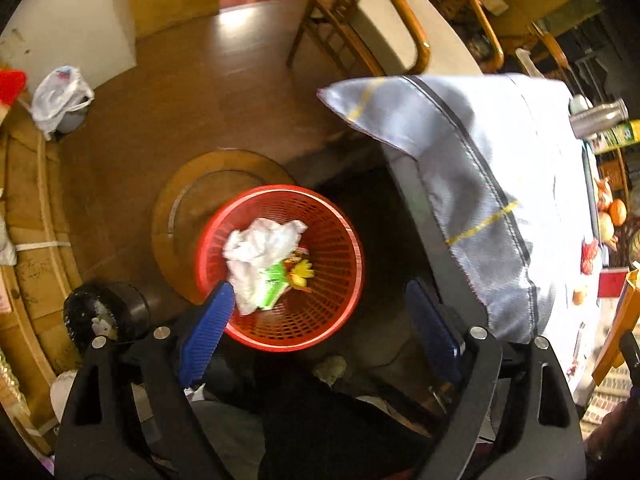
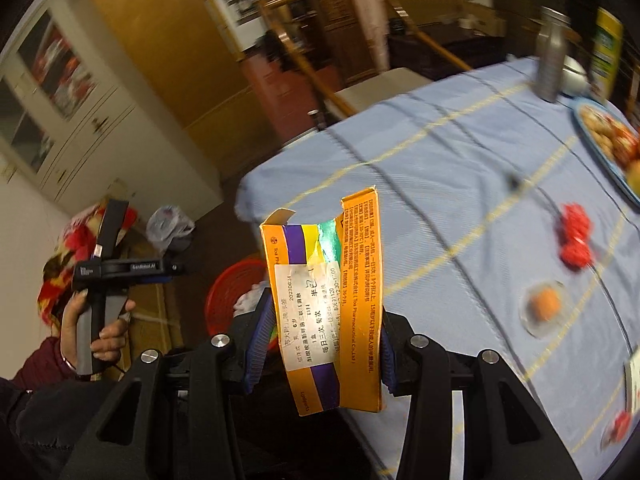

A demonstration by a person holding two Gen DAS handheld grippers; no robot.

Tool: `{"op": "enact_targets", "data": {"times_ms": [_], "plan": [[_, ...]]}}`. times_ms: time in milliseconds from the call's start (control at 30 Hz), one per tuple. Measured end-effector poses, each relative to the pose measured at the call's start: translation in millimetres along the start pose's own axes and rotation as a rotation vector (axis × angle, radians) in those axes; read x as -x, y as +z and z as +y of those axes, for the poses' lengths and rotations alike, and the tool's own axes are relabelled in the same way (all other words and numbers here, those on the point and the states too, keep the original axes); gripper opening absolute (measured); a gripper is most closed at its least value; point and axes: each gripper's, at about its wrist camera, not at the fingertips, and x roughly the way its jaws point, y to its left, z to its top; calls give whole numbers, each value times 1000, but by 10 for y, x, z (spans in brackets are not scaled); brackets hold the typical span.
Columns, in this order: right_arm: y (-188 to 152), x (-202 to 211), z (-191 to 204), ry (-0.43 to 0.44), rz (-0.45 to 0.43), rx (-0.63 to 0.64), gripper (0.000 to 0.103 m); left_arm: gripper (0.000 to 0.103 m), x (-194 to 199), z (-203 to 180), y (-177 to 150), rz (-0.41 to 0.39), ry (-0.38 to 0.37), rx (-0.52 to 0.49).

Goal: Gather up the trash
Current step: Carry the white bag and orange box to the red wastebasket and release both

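A red mesh basket (image 1: 320,312) stands on the brown floor beside the table. It holds crumpled white paper (image 1: 260,252) and a green and yellow wrapper (image 1: 288,276). My left gripper (image 1: 320,304) hangs open and empty above the basket. My right gripper (image 2: 320,320) is shut on an opened orange medicine box (image 2: 324,304) with a white label, held upright at the table's near corner. The basket also shows in the right wrist view (image 2: 232,284), below and left of the box.
The table wears a light blue cloth (image 2: 460,184) with a metal bottle (image 2: 554,56), a fruit plate (image 2: 608,136), red scraps (image 2: 576,236) and an orange piece (image 2: 544,304). Wooden chairs (image 1: 384,24) stand behind. A bagged bin (image 1: 60,96) and a round wooden board (image 1: 192,184) are on the floor.
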Motion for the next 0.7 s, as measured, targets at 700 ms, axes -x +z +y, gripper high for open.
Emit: {"op": "enact_targets", "data": {"times_ms": [700], "plan": [[355,-1343,1598,226,269,301,66,86,485,1231,-692,-69,137,248]]}}
